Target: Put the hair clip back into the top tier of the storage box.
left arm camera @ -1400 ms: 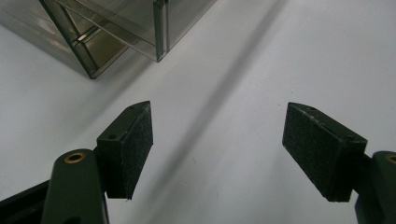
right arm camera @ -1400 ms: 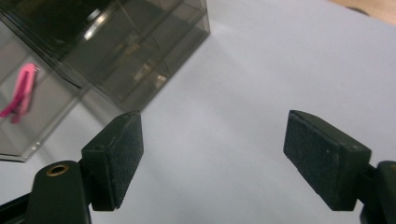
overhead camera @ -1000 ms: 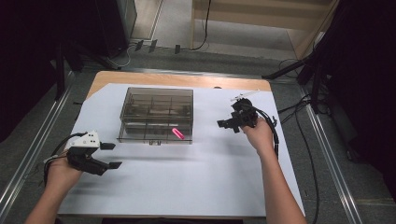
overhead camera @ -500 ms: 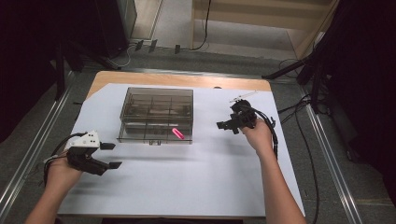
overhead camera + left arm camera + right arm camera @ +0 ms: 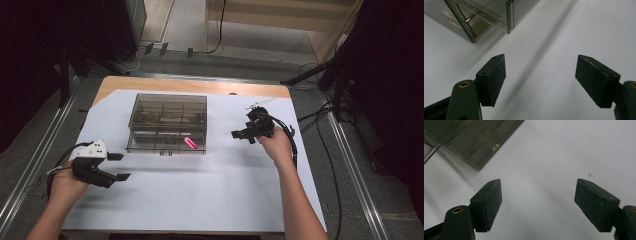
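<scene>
— Grippers? Left gripper (image 5: 118, 166) and right gripper (image 5: 241, 135) both spread, holding nothing.
— Pink piece (image 5: 190, 143) lies in the box's (image 5: 167, 123) near right compartment; I'd come straight down, clear of the dividers

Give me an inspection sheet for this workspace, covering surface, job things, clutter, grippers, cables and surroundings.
Surface: white sheet over a wooden table.
Job's things: smoky clear divided box; pink item in its front right compartment.
Clutter: nothing seen.
Grippers: left gripper open, empty; right gripper open, empty, beside the box.
Cables: black cable trails from the right gripper.
Surroundings: grey floor, dark stands.
</scene>
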A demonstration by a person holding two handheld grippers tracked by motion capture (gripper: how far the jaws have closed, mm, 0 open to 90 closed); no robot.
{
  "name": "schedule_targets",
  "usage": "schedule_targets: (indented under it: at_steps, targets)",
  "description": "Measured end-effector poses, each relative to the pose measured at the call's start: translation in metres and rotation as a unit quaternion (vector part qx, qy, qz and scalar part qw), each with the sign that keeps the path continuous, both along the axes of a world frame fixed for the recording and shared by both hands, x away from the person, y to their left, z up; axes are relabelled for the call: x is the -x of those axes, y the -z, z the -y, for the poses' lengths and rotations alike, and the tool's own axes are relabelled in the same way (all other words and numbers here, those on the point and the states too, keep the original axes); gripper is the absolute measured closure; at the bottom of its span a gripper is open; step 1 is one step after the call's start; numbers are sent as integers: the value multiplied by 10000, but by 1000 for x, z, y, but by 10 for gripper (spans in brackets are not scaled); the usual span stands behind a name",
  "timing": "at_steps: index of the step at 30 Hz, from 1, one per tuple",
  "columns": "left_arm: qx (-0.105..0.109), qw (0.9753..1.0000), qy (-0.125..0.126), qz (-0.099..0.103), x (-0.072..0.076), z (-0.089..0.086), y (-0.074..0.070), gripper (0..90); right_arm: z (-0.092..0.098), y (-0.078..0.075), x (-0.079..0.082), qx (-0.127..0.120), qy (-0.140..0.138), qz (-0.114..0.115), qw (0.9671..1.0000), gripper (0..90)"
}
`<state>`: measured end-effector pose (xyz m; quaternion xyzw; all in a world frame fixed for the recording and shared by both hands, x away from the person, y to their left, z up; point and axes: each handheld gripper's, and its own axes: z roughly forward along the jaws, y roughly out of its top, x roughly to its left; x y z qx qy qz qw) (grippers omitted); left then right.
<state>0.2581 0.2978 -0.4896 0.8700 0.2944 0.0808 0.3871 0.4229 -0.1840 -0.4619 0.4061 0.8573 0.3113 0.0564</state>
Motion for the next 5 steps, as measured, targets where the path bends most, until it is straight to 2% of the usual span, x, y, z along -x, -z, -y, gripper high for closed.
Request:
schedule_targets:
  at_steps: [5]
  targets:
    - [4, 10000, 1, 4, 0, 0, 0, 260, -2, 2, 0, 23, -44, -62, 10000, 223]
